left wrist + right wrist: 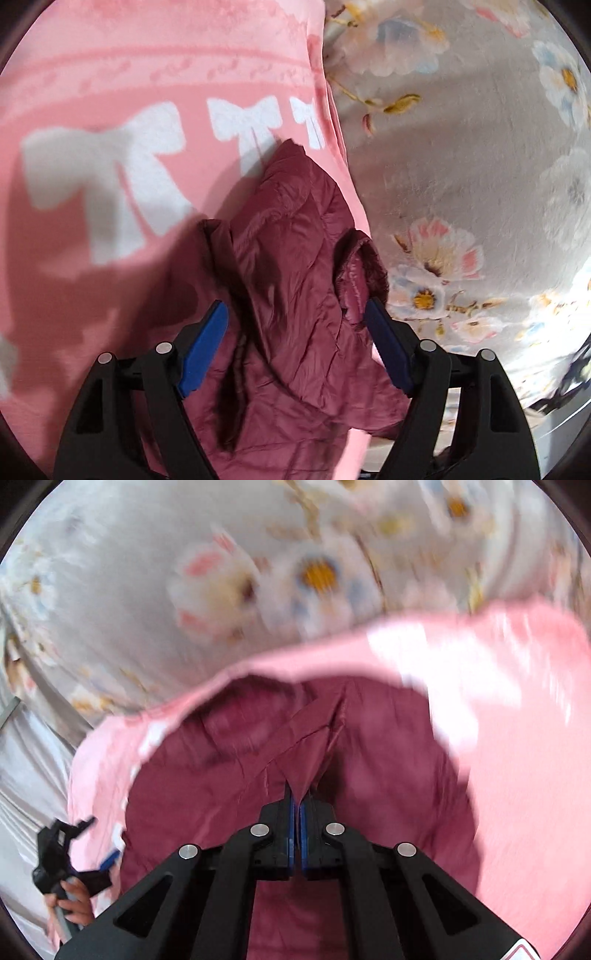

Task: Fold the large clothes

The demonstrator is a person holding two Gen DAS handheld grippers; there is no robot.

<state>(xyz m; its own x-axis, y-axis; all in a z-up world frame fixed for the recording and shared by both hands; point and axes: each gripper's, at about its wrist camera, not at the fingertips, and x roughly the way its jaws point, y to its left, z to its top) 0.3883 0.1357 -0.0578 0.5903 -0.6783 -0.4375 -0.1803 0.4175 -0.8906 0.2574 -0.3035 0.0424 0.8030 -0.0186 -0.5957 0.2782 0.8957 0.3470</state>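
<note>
The maroon jacket [295,258] lies crumpled on a pink bow-print blanket [110,110] over the floral bedspread [461,166]. The left hand-held gripper [295,317] hovers spread wide above it; the right hand-held gripper [297,801] pinches a fold of it.

Your left hand-held gripper [295,347] and right hand-held gripper [298,805] share one build: black angular arms, silver round pivot screws, blue finger pads [201,354].
</note>
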